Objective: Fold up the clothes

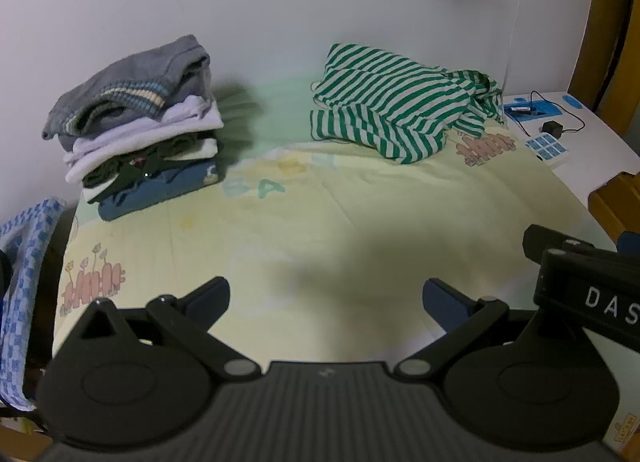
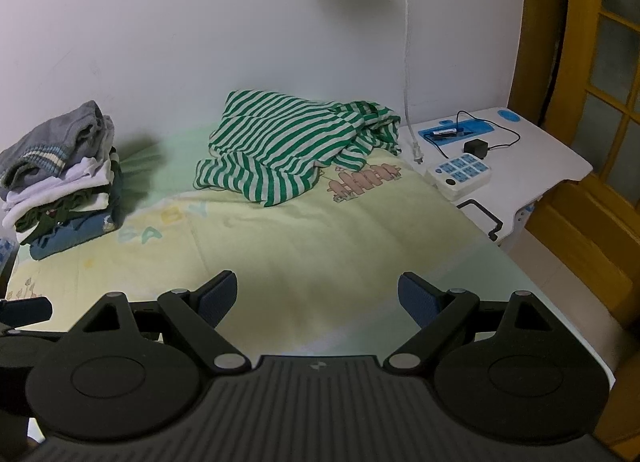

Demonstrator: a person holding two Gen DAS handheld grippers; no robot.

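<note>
L tongs [image 1: 326,302] & R tongs [image 2: 316,296] wide open, empty; striped top [image 2: 288,146] crumpled w/ layers bunched; risk: pinching two layers; stack [image 1: 140,130] leans, could topple.

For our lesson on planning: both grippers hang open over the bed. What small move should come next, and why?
Probably reach the right gripper forward to the striped garment: it lies crumpled and unfolded, while the pile is already folded. Both jaws stand open and empty, left gripper too.

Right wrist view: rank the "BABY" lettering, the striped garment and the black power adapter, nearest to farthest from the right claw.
1. "BABY" lettering, on the sheet, left of centre.
2. Striped garment, crumpled by the wall, centre.
3. Black power adapter, on the white side table, far right.
</note>
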